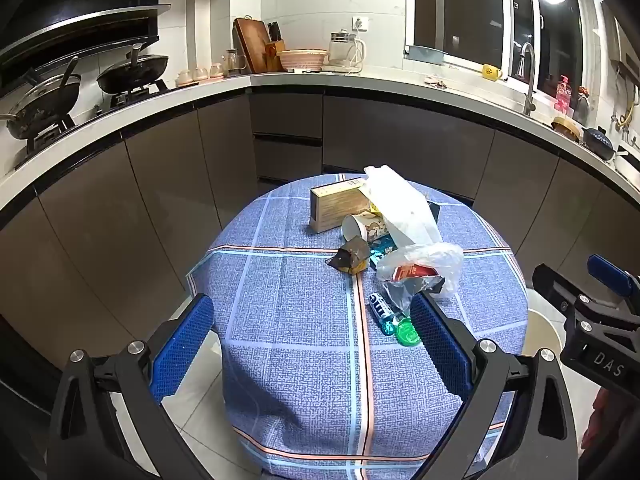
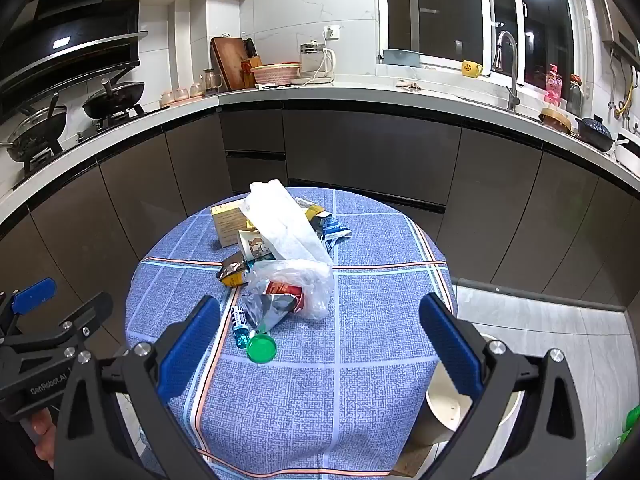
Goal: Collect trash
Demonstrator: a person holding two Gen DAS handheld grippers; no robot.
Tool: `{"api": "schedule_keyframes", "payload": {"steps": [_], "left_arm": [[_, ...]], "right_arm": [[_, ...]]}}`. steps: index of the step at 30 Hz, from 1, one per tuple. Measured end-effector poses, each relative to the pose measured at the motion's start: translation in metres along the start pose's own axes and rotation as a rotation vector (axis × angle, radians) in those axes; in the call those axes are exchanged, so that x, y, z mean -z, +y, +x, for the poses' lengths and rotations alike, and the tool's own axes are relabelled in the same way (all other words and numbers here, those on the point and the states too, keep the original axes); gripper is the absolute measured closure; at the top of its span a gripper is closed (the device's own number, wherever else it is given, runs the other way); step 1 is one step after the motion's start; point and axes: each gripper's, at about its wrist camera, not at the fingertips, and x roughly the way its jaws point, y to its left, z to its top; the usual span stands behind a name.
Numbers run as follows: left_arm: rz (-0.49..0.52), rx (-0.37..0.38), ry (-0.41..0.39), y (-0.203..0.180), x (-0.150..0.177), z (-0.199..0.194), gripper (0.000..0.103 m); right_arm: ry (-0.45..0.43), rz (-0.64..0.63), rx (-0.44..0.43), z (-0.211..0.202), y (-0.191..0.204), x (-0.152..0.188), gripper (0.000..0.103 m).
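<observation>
— What are the containers holding, as you are seeing them?

— I am looking at a clear plastic bag (image 2: 298, 280) lying on the blue checked tablecloth (image 2: 372, 360), and a red packet (image 2: 286, 289) is sitting inside it. A white plastic bag (image 2: 280, 220) is draping over the back of the heap. A paper cup (image 1: 362, 227) is lying on its side, mouth towards me, and it is looking empty, though I am not certain at this angle. A cardboard box (image 1: 334, 202) is lying flat behind the cup.

— And around them?

— A crumpled dark and yellow wrapper (image 1: 350, 259) is sitting just left of the clear bag. A silvery foil wrapper (image 2: 266, 308) is spilling forward from it, and a small bottle (image 2: 239, 326) is lying near the table's front with a green lid (image 2: 261, 348) just beside it (the trash is all clustered mid-table). A blue and black packet (image 2: 330, 226) is poking out on the right behind the white bag. Beyond, the kitchen counter (image 2: 360, 90) is curving round.

— How are you holding the grippers?

— The left gripper (image 1: 310, 344) is hovering before the table's near edge, jaws spread wide and holding nothing. The right gripper (image 2: 320, 344) is hovering alongside, likewise gaping wide and empty, with the bottle and lid showing between its fingers.
</observation>
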Motion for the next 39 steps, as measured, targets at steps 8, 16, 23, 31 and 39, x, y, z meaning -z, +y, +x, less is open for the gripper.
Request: {"api": "schedule_keyframes", "payload": {"steps": [8,16,23,31,39], "left_arm": [[0.004,-0.003,-0.004,-0.0002,0.0000,-0.0003,0.008],[0.004,-0.003,-0.002,-0.0002,0.0000,-0.0003,0.008],[0.003,-0.005,-0.003,-0.0003,-0.0001,-0.0005,0.008],[0.002,-0.004,-0.002,0.0035,-0.0001,-0.0016,0.008],[0.002,-0.005,-0.004,0.0045,0.0015,0.0000,0.008]], "right_arm": [[-0.003,-0.001,0.003,-0.0007,-0.0002,-0.0001,0.003],[-0.004,-0.002,0.003,-0.0024,0.0027,-0.0017,0.003],[-0.003,0.000,0.003,-0.0035,0.0008,-0.0005,0.003],[-0.004,0.001,0.004,-0.0022,0.0011,-0.0002,0.003],[-0.004,-0.001,0.004,-0.0023,0.0010,-0.0005,0.003]]}}
